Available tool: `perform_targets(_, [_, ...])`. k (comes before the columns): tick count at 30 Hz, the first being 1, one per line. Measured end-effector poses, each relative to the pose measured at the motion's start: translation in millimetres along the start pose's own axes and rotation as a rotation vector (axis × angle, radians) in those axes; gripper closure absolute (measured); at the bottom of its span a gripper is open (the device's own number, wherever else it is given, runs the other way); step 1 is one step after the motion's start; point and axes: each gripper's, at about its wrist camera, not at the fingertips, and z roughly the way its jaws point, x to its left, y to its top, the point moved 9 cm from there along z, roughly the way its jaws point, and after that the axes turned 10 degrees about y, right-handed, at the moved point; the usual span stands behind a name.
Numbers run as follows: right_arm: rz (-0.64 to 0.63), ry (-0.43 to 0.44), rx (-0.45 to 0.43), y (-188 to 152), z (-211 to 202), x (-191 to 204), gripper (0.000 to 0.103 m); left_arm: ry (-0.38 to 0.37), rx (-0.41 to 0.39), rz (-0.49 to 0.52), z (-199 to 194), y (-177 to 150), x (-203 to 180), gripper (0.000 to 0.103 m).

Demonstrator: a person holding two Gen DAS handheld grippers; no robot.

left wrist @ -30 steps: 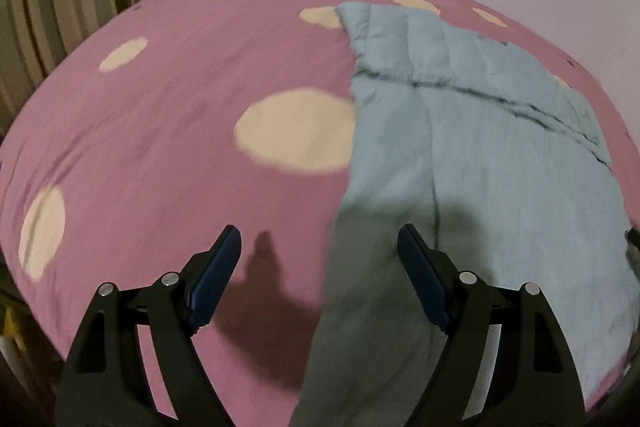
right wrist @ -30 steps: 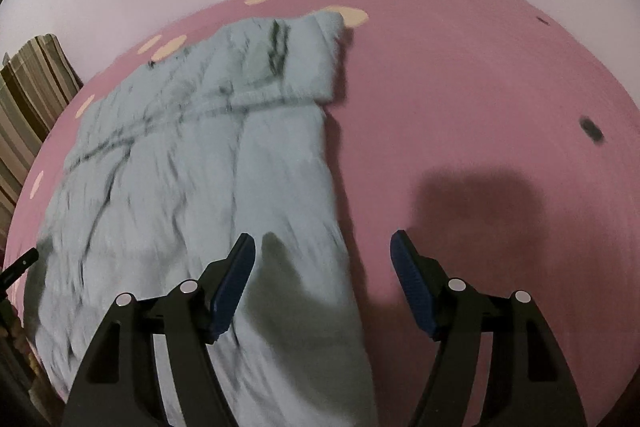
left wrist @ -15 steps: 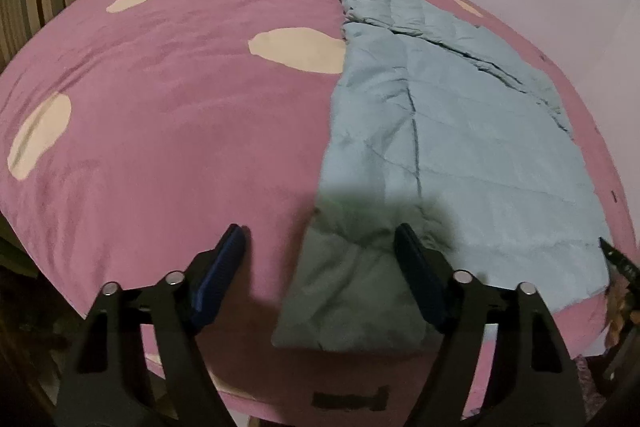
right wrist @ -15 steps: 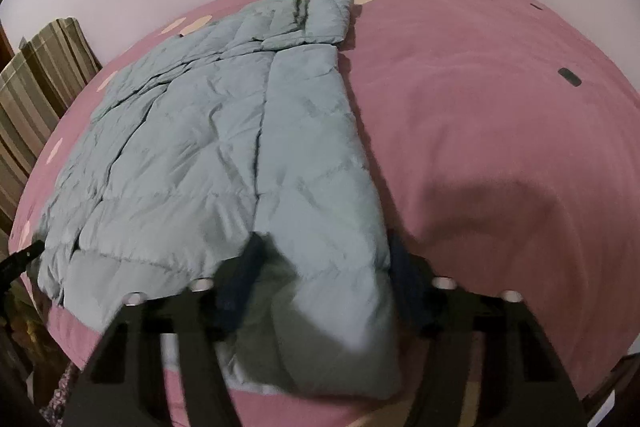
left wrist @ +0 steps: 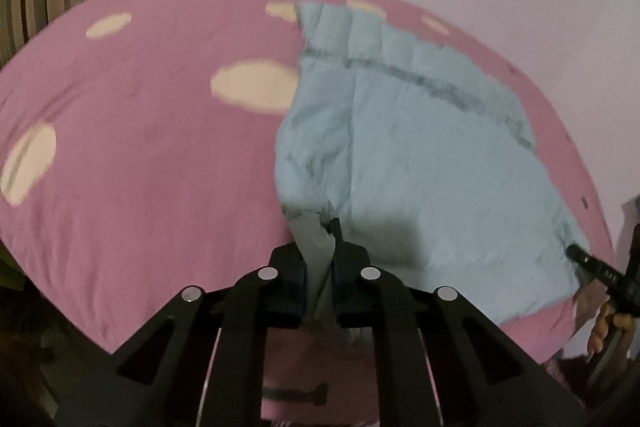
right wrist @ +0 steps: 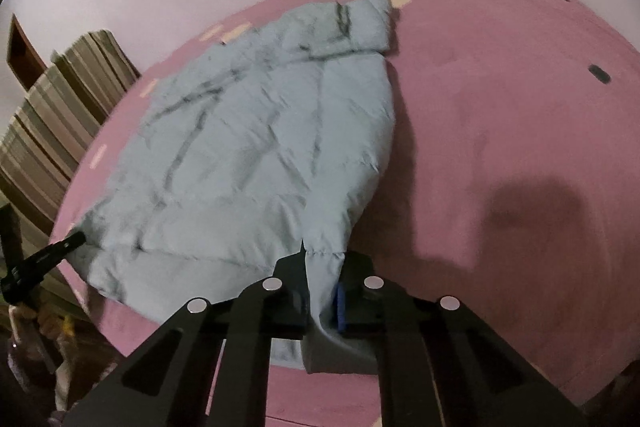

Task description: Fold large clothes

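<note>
Two near corners of the pale blue quilted down jacket (right wrist: 256, 147) are pinched, one in each claw, while the rest lies spread on the pink bedspread with cream spots (left wrist: 140, 155), collar end toward the far wall. The left gripper (left wrist: 320, 267) is closed on the hem corner at its side; the right gripper (right wrist: 322, 279) is closed on the opposite hem corner. To fold cleanly, I judge both corners should rise together, level and taut, then travel toward the collar so the padding does not bunch or slip out.
</note>
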Motion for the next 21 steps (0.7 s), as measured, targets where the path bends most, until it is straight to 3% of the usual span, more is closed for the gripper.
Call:
perform_targets(5, [-0.024,0.058,-0.065,42,-6,17,0.095,-0.007,-0.112,-0.006,-12,62,-18,0.095])
perform_targets(10, [-0.012,0.090,-0.120,105,10,18,0.095,0.001,-0.172,0.003,6,128,-39,0.095])
perform_targets(16, [0.075,0.116,-0.121,172,58,-6,0.095,0.040,-0.153,-0.011,67,193,-54,0.095])
perform_targets(21, [0.138,0.092,-0.089,203,108,-33,0.095,0.103,-0.114,0.011,127,216,-56,0.095])
